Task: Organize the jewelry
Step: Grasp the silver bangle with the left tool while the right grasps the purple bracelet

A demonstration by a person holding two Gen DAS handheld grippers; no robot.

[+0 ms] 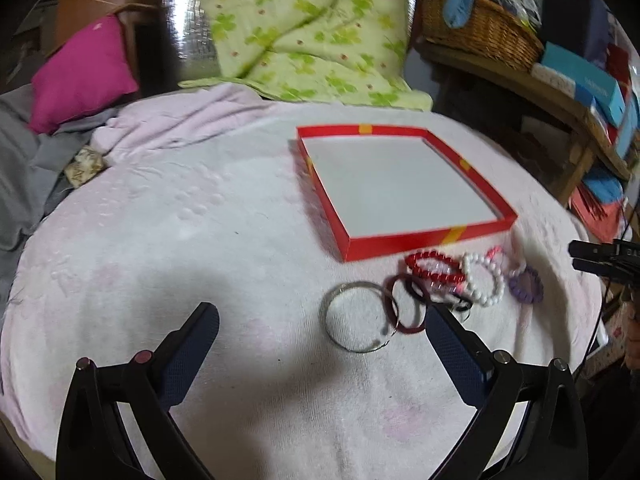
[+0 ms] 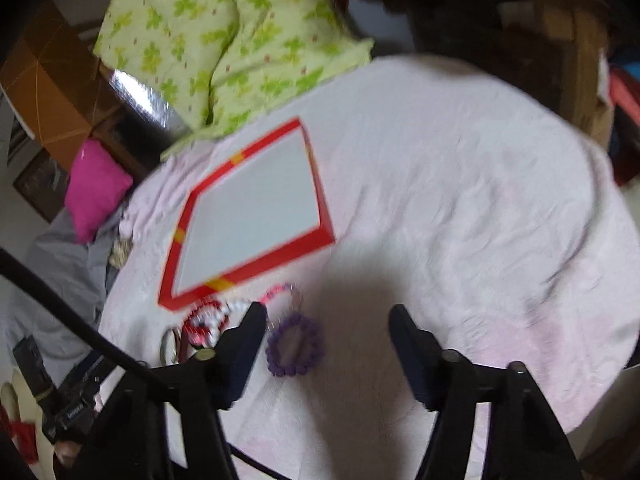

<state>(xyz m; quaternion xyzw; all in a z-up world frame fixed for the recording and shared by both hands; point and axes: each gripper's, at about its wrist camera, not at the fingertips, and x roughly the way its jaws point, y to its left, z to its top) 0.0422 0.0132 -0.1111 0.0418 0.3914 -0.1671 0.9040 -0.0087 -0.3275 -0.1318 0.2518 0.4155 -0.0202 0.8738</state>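
Beaded and metal bracelets lie in a loose cluster on the pale pink towel (image 1: 200, 220), just beside the near edge of the red box (image 1: 424, 240) — none has gone in yet, so I judge the sorting is at its very start. A thin silver bangle (image 1: 356, 316) sits nearest my left gripper (image 1: 322, 328), touching a dark maroon ring (image 1: 404, 304); beyond them are a red bead bracelet (image 1: 434, 268), a white pearl one (image 1: 486, 280) and a purple bead bracelet (image 1: 524, 284), with a pink strand half hidden behind.

My left fingers are spread wide and hold nothing, hanging over the towel short of the bangle. My right gripper (image 2: 328, 316) is likewise wide apart and empty, the purple bracelet lying just inside its left finger.

Next, I think, comes a pick — the purple bracelet is the easy one, since it lies apart from the tangle. It calls for lowering, closing on the beads, then carrying it over the rim.

Inside the box I see only a bare white floor.
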